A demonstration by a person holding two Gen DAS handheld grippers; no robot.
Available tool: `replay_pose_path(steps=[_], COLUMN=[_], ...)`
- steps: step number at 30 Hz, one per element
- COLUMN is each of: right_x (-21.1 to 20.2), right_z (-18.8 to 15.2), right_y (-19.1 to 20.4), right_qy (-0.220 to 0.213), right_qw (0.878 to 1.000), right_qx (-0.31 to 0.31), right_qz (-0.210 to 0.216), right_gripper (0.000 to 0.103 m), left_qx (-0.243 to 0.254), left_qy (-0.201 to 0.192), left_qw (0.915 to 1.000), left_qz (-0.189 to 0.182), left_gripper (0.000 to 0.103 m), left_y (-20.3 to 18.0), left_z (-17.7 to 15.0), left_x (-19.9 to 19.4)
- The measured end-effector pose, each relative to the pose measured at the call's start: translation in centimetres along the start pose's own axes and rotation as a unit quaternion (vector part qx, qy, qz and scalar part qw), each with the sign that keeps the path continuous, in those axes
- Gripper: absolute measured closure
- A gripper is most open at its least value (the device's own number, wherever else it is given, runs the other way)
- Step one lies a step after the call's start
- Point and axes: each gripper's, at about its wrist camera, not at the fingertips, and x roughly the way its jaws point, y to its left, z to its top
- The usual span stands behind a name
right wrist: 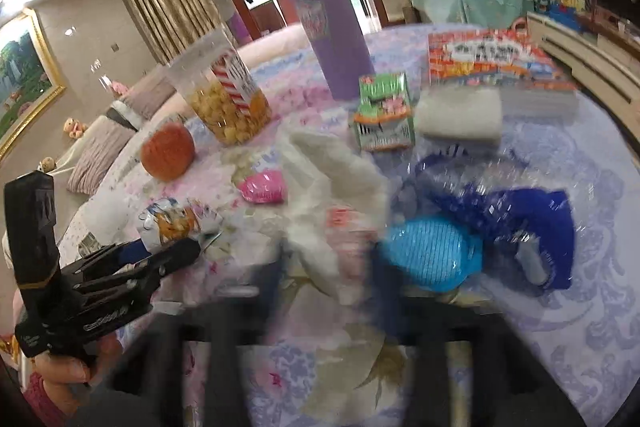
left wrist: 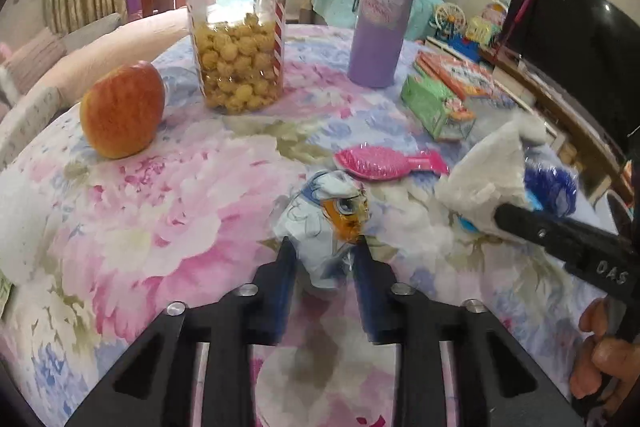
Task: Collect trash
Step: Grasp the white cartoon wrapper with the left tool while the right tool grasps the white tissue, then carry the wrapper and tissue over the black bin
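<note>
1. On a round table (left wrist: 168, 187) draped in pink-and-lilac floral cloth, a crumpled snack wrapper (left wrist: 328, 219) with a cartoon face sits between the blue pads of the left gripper (left wrist: 325, 247), which presses on it from both sides; the foil runs lengthwise away from the camera, printed face up.
2. Just to its right, a wad of white tissue (right wrist: 336, 187) rises in a soft peak, its long axis tilted up and away; the right gripper (left wrist: 500, 215) is clamped on its lower edge in the left wrist view, though its own camera is badly blurred.
3. Beside the tissue lies a glossy blue plastic bag (right wrist: 516, 223) against a ribbed turquoise object (right wrist: 432, 251); what that object is cannot be told.
4. Both tools point steeply down at the cloth, each held in a bare hand: the left hand (right wrist: 68, 371) from below its grip, the right hand (left wrist: 604, 351) at the frame's edge.
5. Behind stand an apple (left wrist: 122, 109), a clear jar of popcorn (left wrist: 238, 35), a lilac tumbler (left wrist: 380, 15), a green carton (left wrist: 436, 107) and a pink hairbrush (left wrist: 388, 163)
</note>
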Motion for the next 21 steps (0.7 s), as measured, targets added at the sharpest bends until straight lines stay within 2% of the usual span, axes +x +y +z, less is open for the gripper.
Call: replay_pose_path(steps=[2,5,12,21], right_x=[-0.2,-0.9,-3.9,-8.2], right_z=[-0.3,-1.0,-2.4,-4.6], right_y=[-0.1,-0.1,-0.4,-2.1], right_qy=[-0.005,-0.007,-0.022,-0.037], right_qw=[1.0,1.0,0.999,0.998], right_qx=[0.002,0.002,0.018,0.037], right_qz=[0.008,0.016,0.03,0.02], right_gripper=[0.078,0.079,0.08,0.08], left_qx=[0.003,0.003,-0.006,0.029], left_qy=[-0.005,-0.012,-0.014,-0.011], left_qw=[1.0,0.9999,0.999,0.997], left_qz=[0.0,-0.006,-0.041,-0.07], left_gripper=[0.086,0.089,0.089,0.089], left_y=[-0.1,-0.1,-1.4,-5.6], left_z=[-0.1,-0.3,-1.9,-3.4], left_x=[-0.2,-1.1,-3.6,-5.9])
